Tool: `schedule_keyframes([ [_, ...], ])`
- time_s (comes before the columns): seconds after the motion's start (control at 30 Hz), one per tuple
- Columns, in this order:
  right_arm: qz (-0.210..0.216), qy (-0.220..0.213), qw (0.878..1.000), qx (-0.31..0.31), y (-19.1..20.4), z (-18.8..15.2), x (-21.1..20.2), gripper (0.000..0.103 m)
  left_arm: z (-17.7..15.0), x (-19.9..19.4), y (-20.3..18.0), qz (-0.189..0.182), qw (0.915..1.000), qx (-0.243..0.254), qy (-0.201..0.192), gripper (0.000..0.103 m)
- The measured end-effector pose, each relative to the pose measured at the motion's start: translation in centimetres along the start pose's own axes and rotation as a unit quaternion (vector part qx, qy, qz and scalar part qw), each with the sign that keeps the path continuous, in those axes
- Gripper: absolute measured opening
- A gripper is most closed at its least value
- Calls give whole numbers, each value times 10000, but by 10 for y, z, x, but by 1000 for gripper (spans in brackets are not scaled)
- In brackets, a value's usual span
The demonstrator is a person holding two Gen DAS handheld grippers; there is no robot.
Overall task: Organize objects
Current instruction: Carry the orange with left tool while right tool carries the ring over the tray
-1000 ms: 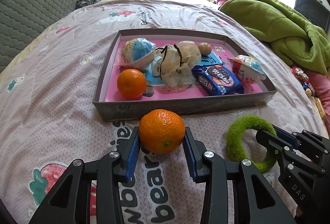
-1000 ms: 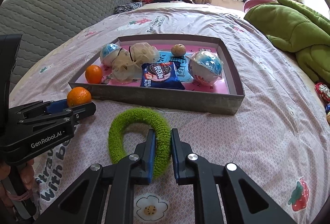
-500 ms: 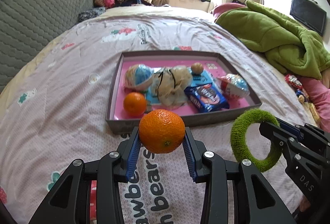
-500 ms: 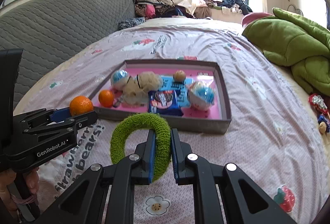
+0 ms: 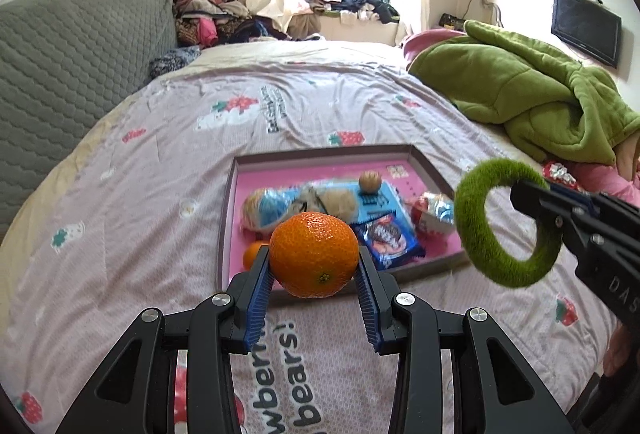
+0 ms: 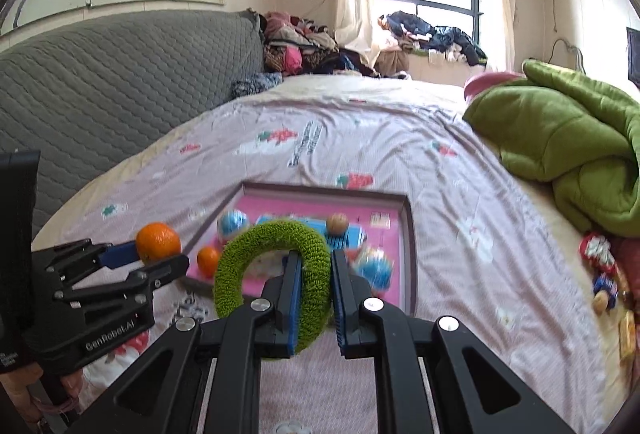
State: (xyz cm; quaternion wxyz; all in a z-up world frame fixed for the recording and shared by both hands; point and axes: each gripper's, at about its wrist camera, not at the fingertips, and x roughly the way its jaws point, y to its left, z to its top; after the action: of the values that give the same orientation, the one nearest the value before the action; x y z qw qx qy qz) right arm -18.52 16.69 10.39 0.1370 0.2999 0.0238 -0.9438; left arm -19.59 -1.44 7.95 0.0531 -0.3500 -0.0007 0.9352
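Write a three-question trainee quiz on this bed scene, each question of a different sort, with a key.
1. True or false: the left gripper is shut on an orange.
2. Multiple choice: what does the right gripper hold? A) a cookie packet B) a fuzzy green ring C) a walnut
3. Fill in: a second orange lies in the ____-lined tray.

Key: 1 true; 2 B; 3 pink. Both held things hang above the bedspread, near the tray's front edge.

Orange mandarin (image 5: 314, 254) — fuzzy green ring (image 5: 506, 224) — pink-floored tray (image 5: 248, 194)
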Motion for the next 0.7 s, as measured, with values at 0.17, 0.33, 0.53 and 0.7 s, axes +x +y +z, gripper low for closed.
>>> schedule_keyframes([
  [0.17,-43,-155,9999,-22,-3,21,0,14,21,0,-2,36,9999,80,-123,41],
  [0.33,-23,-257,9997,56,-8,38,6,14,40,5,-2,48,9997,144,-195,41],
  [0.53,-7,-258,9996,76,-10,47,21,14,53,14,6,-23,9997,66,-234,41],
  [0.7,41,-105,9999,95,-9,42,43,14,50,34,9,-65,9999,37,-150,41],
])
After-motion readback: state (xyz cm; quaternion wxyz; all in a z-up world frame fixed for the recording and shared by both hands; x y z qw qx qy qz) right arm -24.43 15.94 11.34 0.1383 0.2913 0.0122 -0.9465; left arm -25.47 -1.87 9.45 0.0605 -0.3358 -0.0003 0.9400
